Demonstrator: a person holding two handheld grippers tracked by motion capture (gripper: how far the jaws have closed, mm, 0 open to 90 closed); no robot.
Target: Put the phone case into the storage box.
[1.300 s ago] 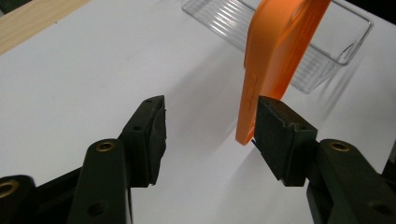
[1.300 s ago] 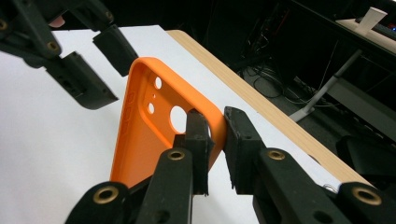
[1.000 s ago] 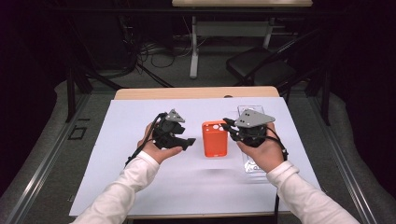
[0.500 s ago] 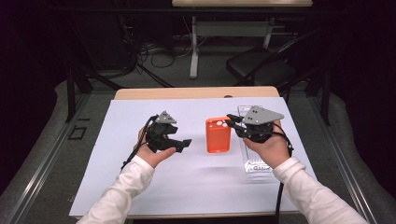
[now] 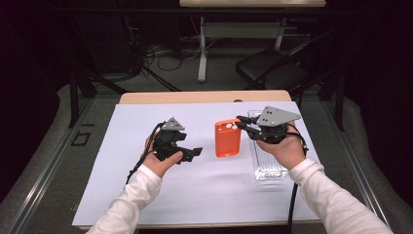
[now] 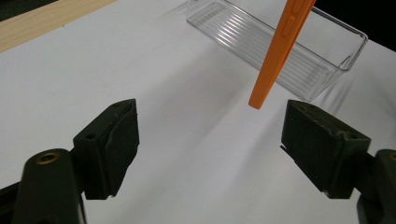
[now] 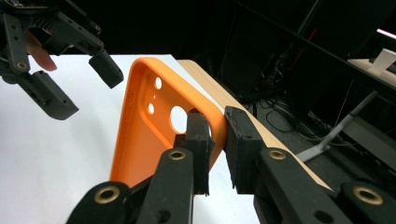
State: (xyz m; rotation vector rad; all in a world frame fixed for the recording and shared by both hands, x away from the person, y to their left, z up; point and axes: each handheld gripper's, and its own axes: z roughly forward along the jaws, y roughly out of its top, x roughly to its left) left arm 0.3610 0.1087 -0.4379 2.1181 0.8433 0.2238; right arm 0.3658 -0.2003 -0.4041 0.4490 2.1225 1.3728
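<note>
- Left matte black two-jaw gripper point(image 5: 187, 153): blocky rubber-faced pads point(image 6: 119, 140), brass-coloured pivot screws point(image 6: 47, 157), a small grey three-cornered plate point(image 5: 173, 125) on top, a black trailing cable point(image 5: 134, 168).
- Right matte black two-jaw gripper point(image 7: 215, 140): linked arms, brass-ringed screws point(image 7: 177, 155), a larger grey triangular plate point(image 5: 276, 116).
- White long sleeves point(image 5: 131, 204) on both forearms.

Pinches the rim of an orange plastic phone case point(image 7: 140, 135) with round camera holes between the right gripper point(image 7: 215, 140) jaws. At ten o'clock hangs the left gripper point(image 7: 70, 88), jaws spread, over white tabletop point(image 7: 46, 154); wooden table edge point(image 7: 243, 112) toward two o'clock.
</note>
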